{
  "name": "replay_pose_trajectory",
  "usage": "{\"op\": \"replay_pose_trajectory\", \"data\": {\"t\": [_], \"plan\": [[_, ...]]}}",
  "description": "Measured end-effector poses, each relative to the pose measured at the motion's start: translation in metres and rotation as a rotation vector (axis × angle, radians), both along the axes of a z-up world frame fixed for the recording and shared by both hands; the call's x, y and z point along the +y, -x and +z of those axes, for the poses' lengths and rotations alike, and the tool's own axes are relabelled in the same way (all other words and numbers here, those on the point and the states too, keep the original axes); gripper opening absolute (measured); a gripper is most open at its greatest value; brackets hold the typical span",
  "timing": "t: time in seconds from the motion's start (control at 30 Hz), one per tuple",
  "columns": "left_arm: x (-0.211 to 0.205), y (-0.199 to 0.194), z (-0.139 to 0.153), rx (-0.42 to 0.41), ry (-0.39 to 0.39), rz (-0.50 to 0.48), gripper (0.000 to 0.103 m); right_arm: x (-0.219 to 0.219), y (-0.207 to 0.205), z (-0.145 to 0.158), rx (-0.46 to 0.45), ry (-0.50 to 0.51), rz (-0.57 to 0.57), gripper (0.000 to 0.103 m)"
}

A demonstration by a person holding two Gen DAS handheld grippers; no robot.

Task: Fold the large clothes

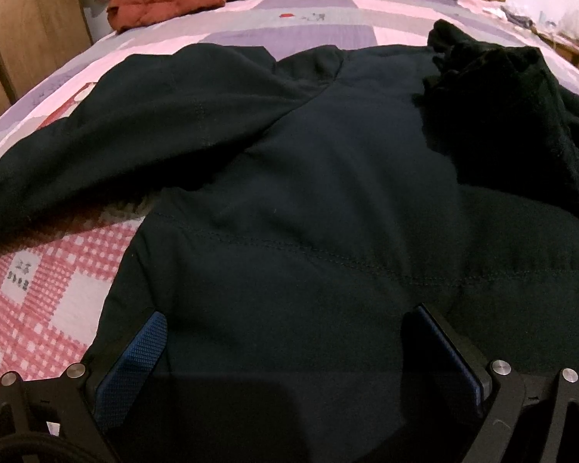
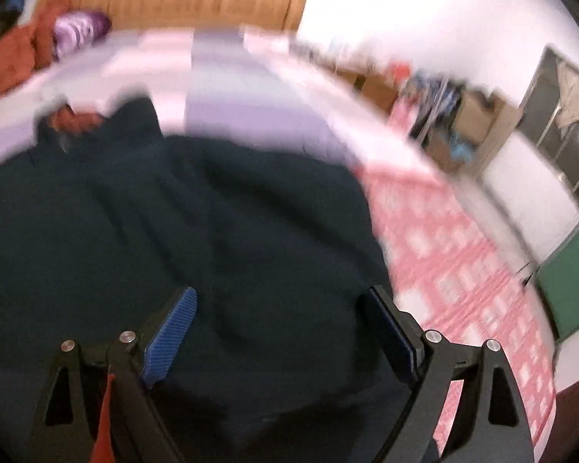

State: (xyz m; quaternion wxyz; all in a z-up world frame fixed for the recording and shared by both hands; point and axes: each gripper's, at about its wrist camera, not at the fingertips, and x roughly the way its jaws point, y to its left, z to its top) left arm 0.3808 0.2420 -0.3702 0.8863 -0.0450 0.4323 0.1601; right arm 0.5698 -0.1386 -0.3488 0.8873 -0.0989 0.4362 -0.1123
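Both tongs, left [image 1: 285, 332] and right [image 2: 281, 316], gape wide, empty, over dark jacket [image 1: 308, 193]

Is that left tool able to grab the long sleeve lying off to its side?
Probably yes. The left tool stands open over the dark jacket, and the sleeve lies flat on the bed with nothing on top of it.

A bed [image 1: 328, 19] is covered with a patchwork sheet of pink, purple and red checks. A wooden headboard [image 2: 181, 0] is seen at its far end, against a white wall [image 2: 424, 11]. A wooden wardrobe [image 1: 27, 19] is seen beside the bed. Dark glass doors [image 2: 559, 115] are seen across the room.
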Motion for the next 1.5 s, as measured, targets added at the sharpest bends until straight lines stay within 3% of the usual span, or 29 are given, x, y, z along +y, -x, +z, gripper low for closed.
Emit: {"op": "replay_pose_trajectory", "data": {"t": [0.1,0.3,0.4,0.6,0.73,0.8,0.87,0.9,0.93,1.0,1.1,1.17,1.23,1.37,1.5], "plan": [[-0.002,-0.008,0.013,0.019,0.03,-0.021,0.103,0.016,0.015,-0.006,-0.069,0.083,0.059,0.091],[-0.025,-0.057,0.077,-0.133,0.08,-0.085,0.103,0.009,0.023,-0.008,-0.095,0.032,0.059,0.091],[-0.04,-0.091,0.09,-0.146,0.144,-0.118,0.103,0.005,0.028,-0.008,-0.095,0.011,0.064,0.091],[-0.062,-0.152,0.07,-0.025,0.18,-0.076,0.103,0.003,0.015,-0.015,-0.095,0.005,0.067,0.091],[-0.061,-0.164,0.025,0.171,0.179,0.002,0.103,-0.003,0.015,-0.017,-0.096,-0.035,0.068,0.091],[-0.056,-0.163,0.008,0.185,0.238,-0.011,0.103,-0.005,0.015,-0.018,-0.098,-0.052,0.07,0.091],[-0.054,-0.161,0.009,0.148,0.255,-0.034,0.089,-0.006,0.014,-0.018,-0.098,-0.065,0.072,0.091],[-0.056,-0.159,0.011,0.124,0.275,-0.068,0.062,-0.007,0.014,-0.018,-0.098,-0.071,0.073,0.091],[-0.061,-0.156,0.016,0.096,0.296,-0.114,0.043,-0.007,0.014,-0.018,-0.097,-0.075,0.074,0.091],[-0.068,-0.149,0.026,0.062,0.25,-0.162,0.032,-0.008,0.014,-0.014,-0.094,-0.095,0.079,0.091],[-0.052,-0.128,0.032,0.019,0.264,-0.154,0.03,-0.014,0.021,0.003,-0.087,-0.093,0.144,0.091],[-0.031,-0.112,0.029,0.009,0.239,-0.116,0.03,-0.025,0.032,0.021,-0.141,-0.065,0.161,0.091],[-0.019,-0.103,0.021,0.019,0.263,-0.097,0.03,-0.048,0.037,0.037,-0.188,-0.05,0.128,0.091],[-0.03,-0.103,0.018,0.025,0.211,-0.116,0.03,-0.09,0.001,0.045,-0.138,-0.102,0.029,0.091],[-0.033,-0.105,0.017,0.011,0.183,-0.113,0.031,-0.068,-0.045,0.041,-0.096,-0.104,0.15,0.091]]}}
